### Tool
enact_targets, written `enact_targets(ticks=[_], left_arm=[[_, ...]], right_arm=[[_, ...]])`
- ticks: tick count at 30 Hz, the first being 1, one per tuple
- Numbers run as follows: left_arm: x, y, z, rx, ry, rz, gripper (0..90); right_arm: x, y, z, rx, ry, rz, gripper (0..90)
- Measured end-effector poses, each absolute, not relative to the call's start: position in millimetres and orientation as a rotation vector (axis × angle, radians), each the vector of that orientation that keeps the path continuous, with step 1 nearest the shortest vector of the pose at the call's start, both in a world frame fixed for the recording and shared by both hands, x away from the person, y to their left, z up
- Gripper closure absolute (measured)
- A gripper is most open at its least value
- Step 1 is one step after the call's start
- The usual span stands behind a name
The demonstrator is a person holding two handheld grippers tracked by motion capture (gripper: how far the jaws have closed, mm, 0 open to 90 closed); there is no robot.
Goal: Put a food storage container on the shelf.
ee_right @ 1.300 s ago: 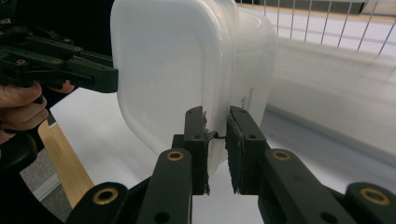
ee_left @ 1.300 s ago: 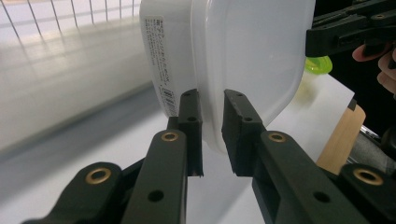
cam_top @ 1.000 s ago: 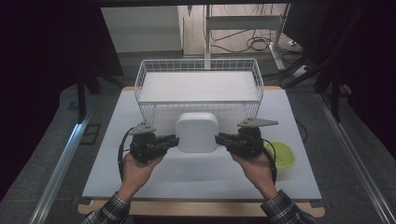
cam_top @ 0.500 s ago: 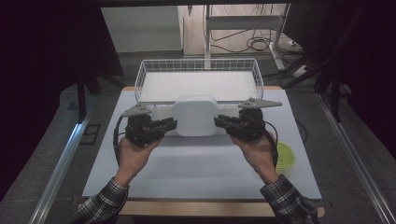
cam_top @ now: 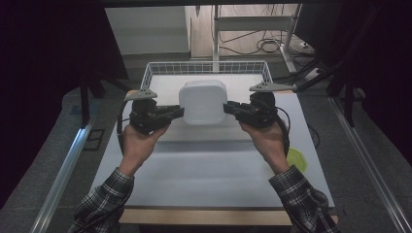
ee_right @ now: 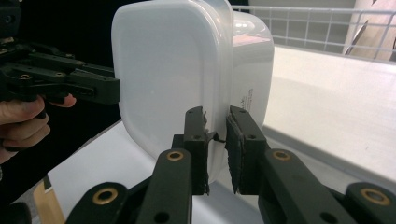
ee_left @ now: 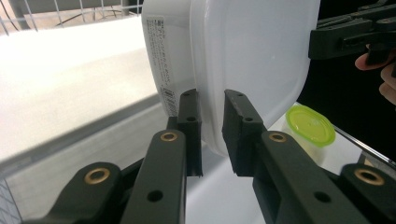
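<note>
container betw. left gripper & right gripper, basket behind, lid on table at right

The box looks like white translucent plastic, smooth with a soft sheen, a printed paper label on its side. The left gripper and right gripper have matt black plastic jaws with brass-coloured rivets and rough dark pads. At 12 o'clock, the basket is white-coated wire. At 4 o'clock, the lid is glossy green plastic. The table is matt white, its edge wood. The sleeves are checked cloth.
</note>
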State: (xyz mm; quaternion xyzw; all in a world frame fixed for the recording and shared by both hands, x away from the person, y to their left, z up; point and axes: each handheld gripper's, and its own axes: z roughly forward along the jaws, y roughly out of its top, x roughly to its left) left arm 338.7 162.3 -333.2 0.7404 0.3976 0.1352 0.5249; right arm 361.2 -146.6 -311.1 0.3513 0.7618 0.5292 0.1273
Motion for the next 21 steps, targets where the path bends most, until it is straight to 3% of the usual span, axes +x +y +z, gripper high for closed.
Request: enact_targets(ticks=[21], left_arm=[[386, 157, -319, 1.751, 0.971, 0.314, 77.0]], right_arm=[[410, -146, -301, 1.143, 2.168, 1.536, 76.8]])
